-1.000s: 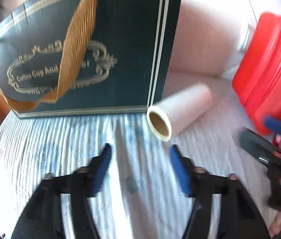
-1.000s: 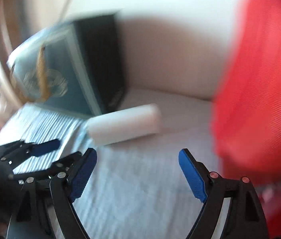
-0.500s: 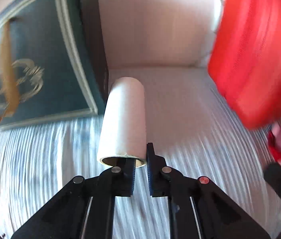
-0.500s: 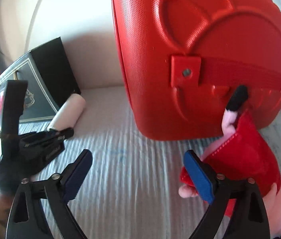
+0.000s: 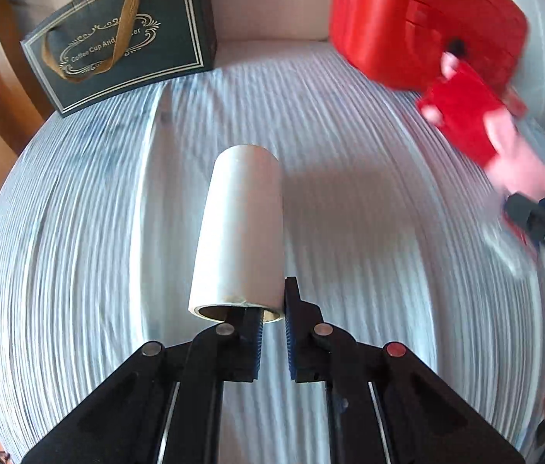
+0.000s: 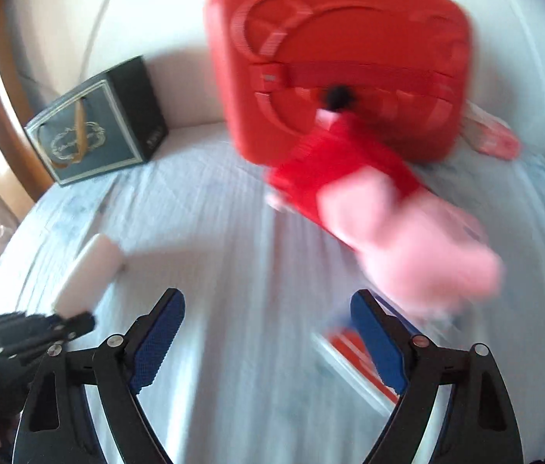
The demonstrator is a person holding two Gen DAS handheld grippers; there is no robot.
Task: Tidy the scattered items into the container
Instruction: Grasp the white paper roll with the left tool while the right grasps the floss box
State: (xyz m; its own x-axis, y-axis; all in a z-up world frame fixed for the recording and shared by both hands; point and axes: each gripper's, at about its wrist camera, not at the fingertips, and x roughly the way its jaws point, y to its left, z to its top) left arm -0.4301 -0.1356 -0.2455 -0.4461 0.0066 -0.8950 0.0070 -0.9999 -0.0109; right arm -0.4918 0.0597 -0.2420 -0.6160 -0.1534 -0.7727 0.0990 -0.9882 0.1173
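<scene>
Left wrist view: the left gripper (image 5: 272,321) has its jaws pinched on the near rim of the white paper roll (image 5: 241,228), one finger inside the cardboard core, the other against the outer wall. The roll juts straight ahead from the jaws over the striped white cloth (image 5: 369,212). Far ahead and to the left stands the dark gift bag (image 5: 125,42) with its gold ribbon handle. Ahead and to the right sits the red case (image 5: 419,19), and a pink plush toy in a red dress (image 5: 477,127) lies just in front of it, blurred.

Right wrist view: the right gripper (image 6: 268,342) has its jaws spread wide, nothing between the blue pads but cloth. The plush toy (image 6: 380,216) lies just ahead and right of them, near the right fingertip, its feet against the red case (image 6: 342,65). Off to the left of the jaws, the other gripper grips the roll (image 6: 86,274); the gift bag (image 6: 94,123) stands far ahead-left.
</scene>
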